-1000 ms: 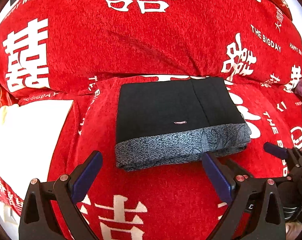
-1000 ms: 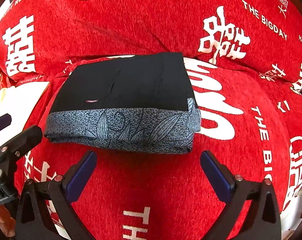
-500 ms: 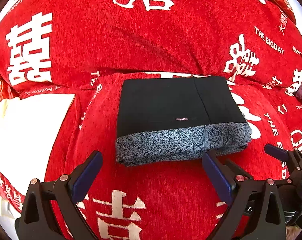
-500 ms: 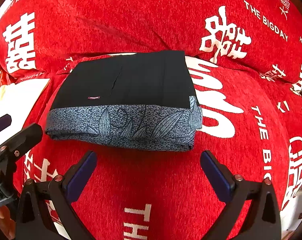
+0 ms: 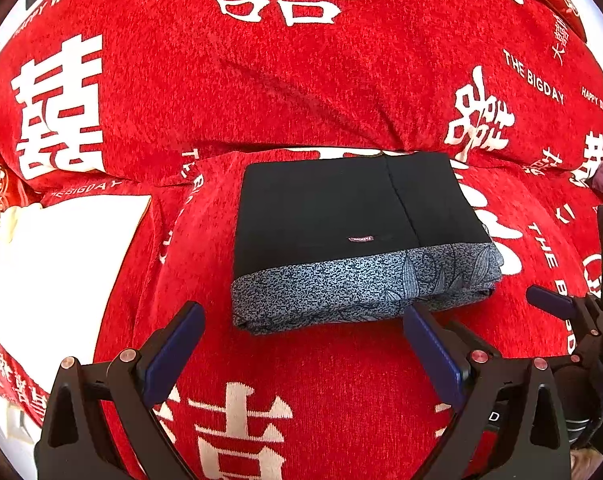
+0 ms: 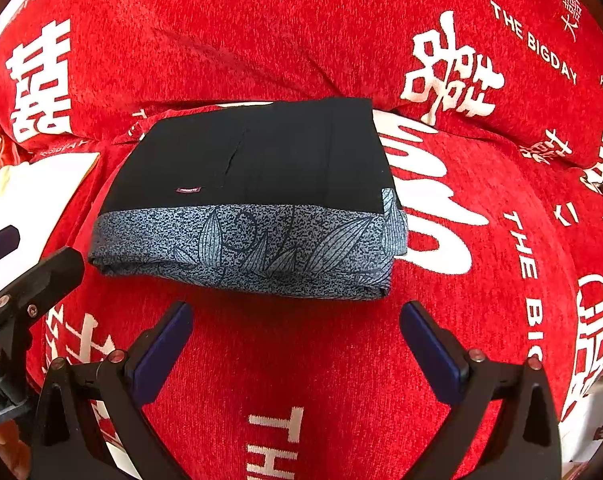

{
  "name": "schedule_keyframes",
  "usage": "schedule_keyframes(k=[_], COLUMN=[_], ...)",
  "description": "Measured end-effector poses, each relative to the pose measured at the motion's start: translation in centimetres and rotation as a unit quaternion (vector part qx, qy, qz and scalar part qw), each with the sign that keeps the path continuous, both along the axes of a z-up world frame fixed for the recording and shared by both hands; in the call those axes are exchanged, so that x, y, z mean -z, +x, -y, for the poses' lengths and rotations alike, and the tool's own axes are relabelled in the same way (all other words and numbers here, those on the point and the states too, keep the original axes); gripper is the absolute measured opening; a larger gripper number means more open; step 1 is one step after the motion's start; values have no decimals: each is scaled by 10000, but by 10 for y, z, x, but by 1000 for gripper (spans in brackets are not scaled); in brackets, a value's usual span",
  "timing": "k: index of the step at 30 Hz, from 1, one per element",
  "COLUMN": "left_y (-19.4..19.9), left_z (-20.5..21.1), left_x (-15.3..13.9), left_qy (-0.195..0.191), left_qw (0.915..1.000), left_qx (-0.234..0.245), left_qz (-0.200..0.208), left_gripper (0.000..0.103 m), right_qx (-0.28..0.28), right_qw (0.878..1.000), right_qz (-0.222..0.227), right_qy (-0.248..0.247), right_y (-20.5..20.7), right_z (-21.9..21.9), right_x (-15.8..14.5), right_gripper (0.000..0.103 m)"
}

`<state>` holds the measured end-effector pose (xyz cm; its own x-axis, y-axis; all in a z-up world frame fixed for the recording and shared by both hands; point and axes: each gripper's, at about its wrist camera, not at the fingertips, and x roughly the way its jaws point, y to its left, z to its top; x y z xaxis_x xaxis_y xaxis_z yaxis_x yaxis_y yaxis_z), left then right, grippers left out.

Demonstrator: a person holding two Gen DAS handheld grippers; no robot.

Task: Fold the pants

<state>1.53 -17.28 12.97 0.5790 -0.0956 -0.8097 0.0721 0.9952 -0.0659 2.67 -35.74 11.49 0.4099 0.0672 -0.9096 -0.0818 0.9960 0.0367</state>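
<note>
Pants (image 5: 353,240) look fully folded on the red cover (image 5: 301,80), so I'd keep left claw (image 5: 301,340) & right claw (image 6: 293,338) spread apart, empty, w/o nudging the near grey band.

Left wrist view — camera sits behind and above the left gripper (image 5: 301,344), looking forward and down along its two fingers at the red cover (image 5: 301,80). The folded pants (image 5: 353,240) lie just ahead, centred and slightly right of centre, near the lens.

Right wrist view — same mounting on the right gripper (image 6: 293,340), same forward-down heading, equally near; here the pants (image 6: 253,196) sit left of centre.

Shared field: the pants, the surrounding cover and the white patch (image 5: 57,272) at left. Each camera catches the other gripper at its edge, so the two ride side by side.
</note>
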Motion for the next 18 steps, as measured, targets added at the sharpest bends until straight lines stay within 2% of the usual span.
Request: schedule_keyframes(k=[18], left_y=[-1], left_z=[0], left_x=[-2], left_qy=[21], left_qw=[10000], left_qx=[31], left_qz=[49], left_gripper=[100], right_qx=[-10], right_qw=[10000], right_qz=[22], right_qy=[9], right_y=[0], right_z=[1], right_x=[-2], right_gripper=[103])
